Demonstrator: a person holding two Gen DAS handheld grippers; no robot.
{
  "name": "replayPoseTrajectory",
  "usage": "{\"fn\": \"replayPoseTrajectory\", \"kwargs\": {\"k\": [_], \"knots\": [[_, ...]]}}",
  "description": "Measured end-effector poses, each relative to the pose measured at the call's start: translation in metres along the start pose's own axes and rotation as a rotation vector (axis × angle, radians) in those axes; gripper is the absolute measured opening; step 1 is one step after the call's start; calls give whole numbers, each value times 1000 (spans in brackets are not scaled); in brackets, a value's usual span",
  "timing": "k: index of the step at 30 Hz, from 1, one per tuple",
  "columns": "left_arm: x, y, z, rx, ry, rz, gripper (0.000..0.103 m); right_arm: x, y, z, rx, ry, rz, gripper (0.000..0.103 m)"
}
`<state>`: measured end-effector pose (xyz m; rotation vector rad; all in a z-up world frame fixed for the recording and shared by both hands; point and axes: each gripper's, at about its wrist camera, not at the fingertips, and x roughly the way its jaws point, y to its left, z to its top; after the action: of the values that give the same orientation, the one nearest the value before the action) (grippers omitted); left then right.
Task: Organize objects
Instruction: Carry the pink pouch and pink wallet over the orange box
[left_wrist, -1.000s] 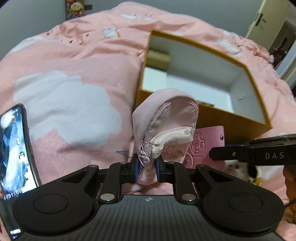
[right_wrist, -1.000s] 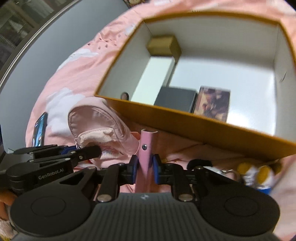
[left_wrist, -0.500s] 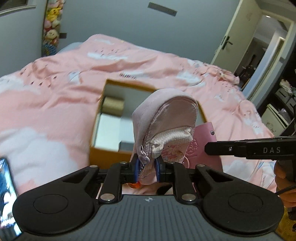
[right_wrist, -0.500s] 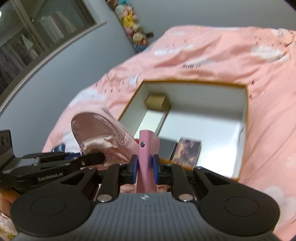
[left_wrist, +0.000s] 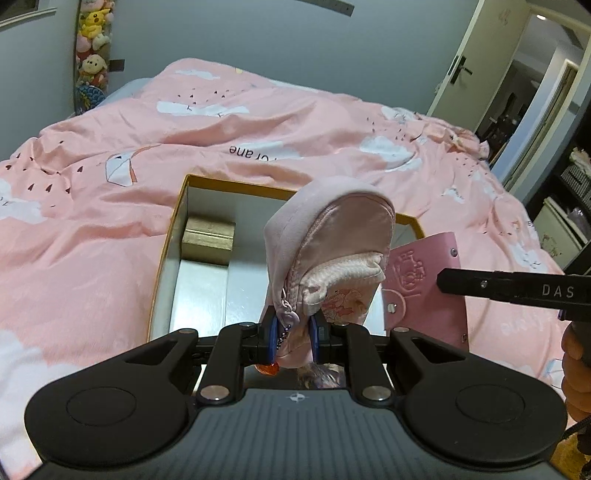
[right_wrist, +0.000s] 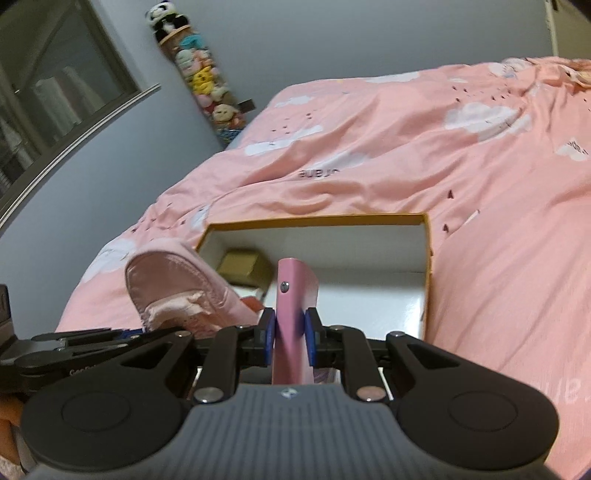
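My left gripper (left_wrist: 293, 338) is shut on a pale pink zip pouch (left_wrist: 328, 251), which stands up in front of the camera above the open orange box (left_wrist: 168, 236). My right gripper (right_wrist: 289, 338) is shut on a flat pink card holder (right_wrist: 293, 291) held edge-on over the same box (right_wrist: 426, 258). In the left wrist view the card holder (left_wrist: 424, 288) hangs just right of the pouch, below the right gripper's black finger (left_wrist: 509, 290). In the right wrist view the pouch (right_wrist: 177, 291) sits to the left. A gold box (left_wrist: 208, 240) lies in the far left corner of the orange box.
The orange box rests on a bed with a pink cloud-print duvet (left_wrist: 258, 125). Plush toys (left_wrist: 91, 48) hang on the grey wall behind. An open door (left_wrist: 517, 88) is at the right. A hand (left_wrist: 576, 373) shows at the right edge.
Both grippers have risen and pulled back with their loads, so the orange box now looks smaller and lower. The phone at the left of the left wrist view has gone out of frame.
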<state>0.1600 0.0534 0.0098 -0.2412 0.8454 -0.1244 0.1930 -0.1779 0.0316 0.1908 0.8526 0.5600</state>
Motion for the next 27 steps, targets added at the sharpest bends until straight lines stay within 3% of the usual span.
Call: {"fn": "replayPoseTrajectory", "kwargs": {"k": [12, 20, 27], "knots": [[70, 26, 42, -31, 185, -118, 19, 56, -28, 23, 63, 29, -34, 18], [122, 32, 46, -11, 328, -26, 19, 91, -39, 32, 106, 51, -24, 18], [137, 34, 52, 27, 404, 38, 23, 122, -51, 30, 165, 69, 15, 18]]}}
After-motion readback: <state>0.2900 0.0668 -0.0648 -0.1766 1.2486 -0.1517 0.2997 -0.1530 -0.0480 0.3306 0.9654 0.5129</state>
